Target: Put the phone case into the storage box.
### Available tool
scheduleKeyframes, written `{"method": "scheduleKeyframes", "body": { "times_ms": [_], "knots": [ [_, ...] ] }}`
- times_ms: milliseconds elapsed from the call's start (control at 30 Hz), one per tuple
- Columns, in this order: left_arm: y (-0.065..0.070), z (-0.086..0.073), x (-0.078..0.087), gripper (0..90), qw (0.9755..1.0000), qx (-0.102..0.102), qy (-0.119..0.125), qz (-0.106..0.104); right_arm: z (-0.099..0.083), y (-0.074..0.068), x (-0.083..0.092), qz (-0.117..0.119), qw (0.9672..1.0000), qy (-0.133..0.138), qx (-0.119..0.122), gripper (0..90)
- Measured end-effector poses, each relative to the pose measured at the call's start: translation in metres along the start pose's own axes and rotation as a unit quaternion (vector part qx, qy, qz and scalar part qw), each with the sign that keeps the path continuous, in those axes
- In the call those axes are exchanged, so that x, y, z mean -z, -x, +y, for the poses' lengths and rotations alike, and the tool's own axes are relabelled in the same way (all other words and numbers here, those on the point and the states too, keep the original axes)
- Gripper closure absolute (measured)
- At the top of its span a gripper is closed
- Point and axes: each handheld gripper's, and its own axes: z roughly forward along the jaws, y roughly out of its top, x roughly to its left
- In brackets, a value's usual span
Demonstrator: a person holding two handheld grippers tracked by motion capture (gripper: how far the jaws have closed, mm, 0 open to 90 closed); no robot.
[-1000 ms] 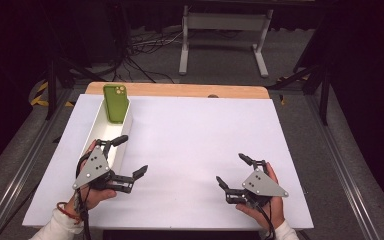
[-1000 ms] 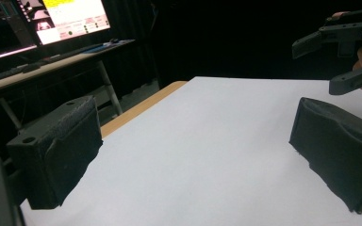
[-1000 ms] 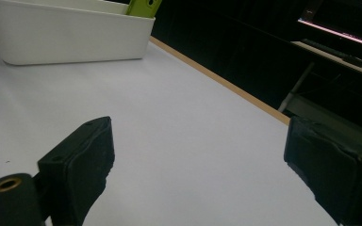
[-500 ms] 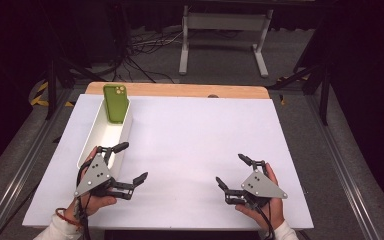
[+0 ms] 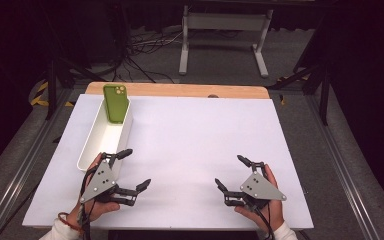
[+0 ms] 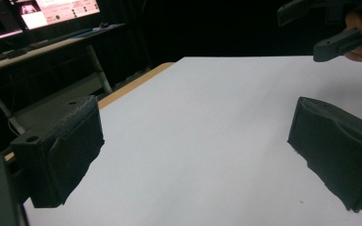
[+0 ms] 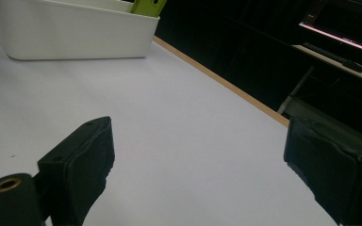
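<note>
The left gripper [image 5: 130, 169] has drawn back toward the near left edge, away from the white bin [image 5: 96, 150], jaws spread and empty. The right gripper [image 5: 232, 172] rests near right, also spread. The green phone [image 5: 116, 103] leans in the bin's far end, so placing looks finished

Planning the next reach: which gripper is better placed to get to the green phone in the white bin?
Left. The left gripper sits open right at the near end of the white bin, where the green phone leans at the far end. The right gripper, also open, is across the table.
</note>
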Motion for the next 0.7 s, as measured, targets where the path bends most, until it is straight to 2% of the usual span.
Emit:
{"method": "scheduleKeyframes", "body": {
  "times_ms": [200, 333, 400, 467, 500, 633, 700],
  "knots": [
    [0.004, -0.006, 0.001, 4.5, 0.9998, -0.013, -0.009, 0.010, 0.000, -0.002, 0.001, 0.000, 1.0000, 0.002, 0.002, 9.9],
    [0.007, -0.010, -0.001, 4.5, 0.9994, -0.013, -0.019, 0.025, -0.001, -0.003, 0.001, 0.000, 1.0000, 0.001, 0.001, 9.9],
    [0.008, -0.012, 0.000, 4.6, 0.9996, -0.007, -0.019, 0.021, -0.001, -0.004, 0.001, 0.000, 1.0000, 0.000, 0.003, 9.9],
    [0.009, -0.015, 0.001, 4.7, 0.9995, -0.010, -0.022, 0.021, -0.002, -0.006, 0.001, -0.001, 0.9999, -0.002, 0.011, 9.8],
    [0.010, -0.016, 0.001, 4.7, 0.9996, -0.004, -0.022, 0.017, -0.002, -0.007, 0.001, 0.000, 0.9999, -0.002, 0.015, 9.8],
    [0.011, -0.018, 0.003, 4.7, 0.9995, -0.007, -0.024, 0.020, -0.003, -0.010, 0.001, 0.003, 0.9998, -0.002, 0.020, 9.8],
    [0.011, -0.021, 0.004, 4.8, 0.9995, 0.000, -0.022, 0.021, -0.003, -0.010, 0.002, 0.003, 0.9998, 0.003, 0.020, 9.8]
  ]
}}
